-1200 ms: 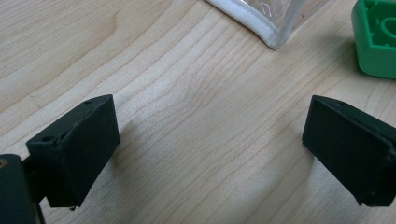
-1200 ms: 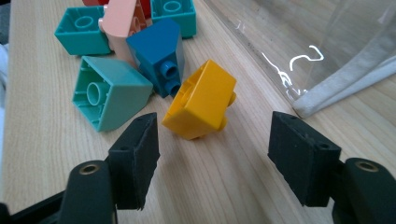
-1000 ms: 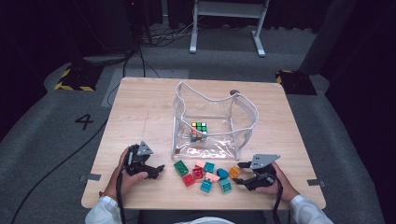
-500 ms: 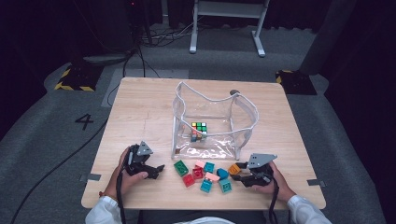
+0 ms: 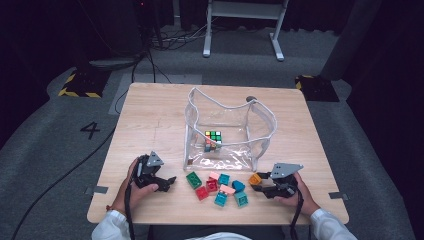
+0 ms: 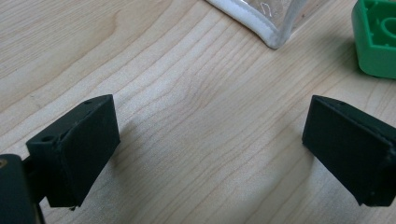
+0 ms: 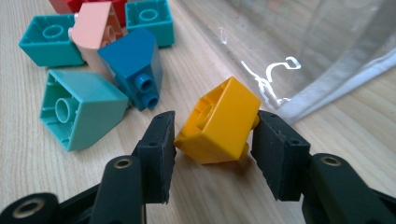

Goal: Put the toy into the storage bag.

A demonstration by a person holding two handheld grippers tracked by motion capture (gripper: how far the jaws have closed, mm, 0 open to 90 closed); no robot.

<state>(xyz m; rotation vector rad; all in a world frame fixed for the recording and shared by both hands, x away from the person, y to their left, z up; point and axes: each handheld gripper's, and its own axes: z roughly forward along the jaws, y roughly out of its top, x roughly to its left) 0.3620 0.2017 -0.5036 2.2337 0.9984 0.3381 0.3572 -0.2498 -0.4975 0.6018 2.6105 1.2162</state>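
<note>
our right gripper [image 7: 212, 135] has its jaws closed in against both sides of the yellow block [image 7: 219, 122], which sits tilted on the counter [image 5: 150, 125] just beside the clear bag [image 5: 227, 130], probably so we can lift it in. our left gripper [image 6: 210, 140] rests wide open and empty, near the green block [image 6: 376, 39].

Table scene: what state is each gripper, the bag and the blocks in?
Right gripper: jaws closed on the yellow block, which rests on the table.
Left gripper: open, holding nothing.
Clear bag: upright, top open, puzzle cube inside.
Other blocks: loose on the table, outside the bag.
</note>
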